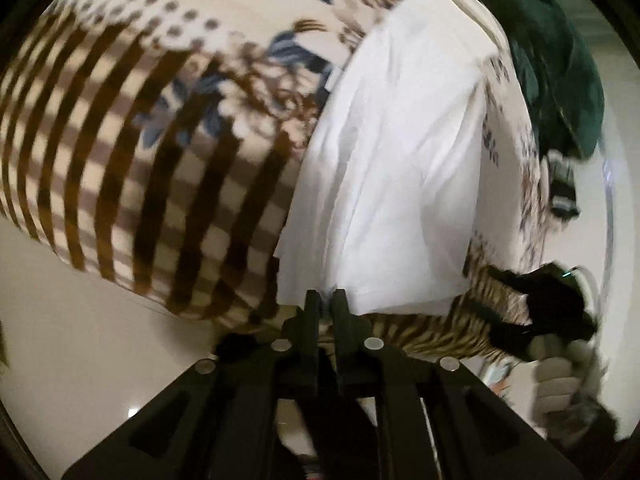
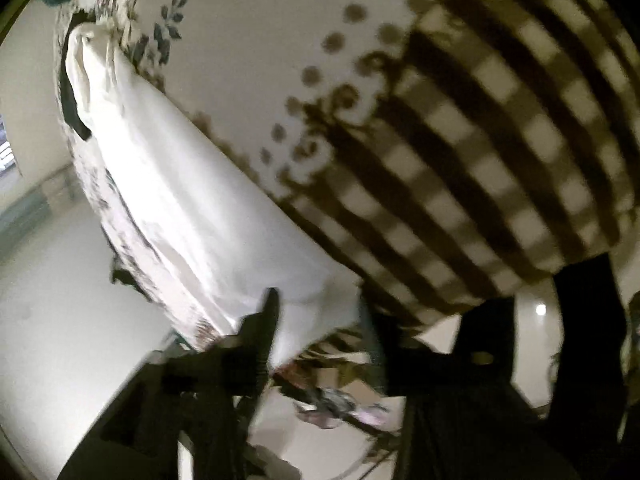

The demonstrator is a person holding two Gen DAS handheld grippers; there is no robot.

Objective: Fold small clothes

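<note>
patterned bench cloth, white garment pinched at its near edge

checked and floral cloth [image 1: 168, 168] covers the bench, with pale floor beyond its edge. left gripper [image 1: 326, 300] has its fingers nearly together on the near hem of the white garment [image 1: 400, 168], which lies flat across the cloth. right gripper [image 2: 316, 320] stands wide apart around the garment's corner, not yet pinching (the frame is blurred, so contact is hard to judge). my guess at the risk: a thin bite on the hem could slip, or catch the bench cloth beneath and drag it along. a dark green item [image 1: 560, 64] lies at the far end, near the fold's path. the other gripper's gloved hand [image 1: 560, 368] sits just beside the garment.
</note>
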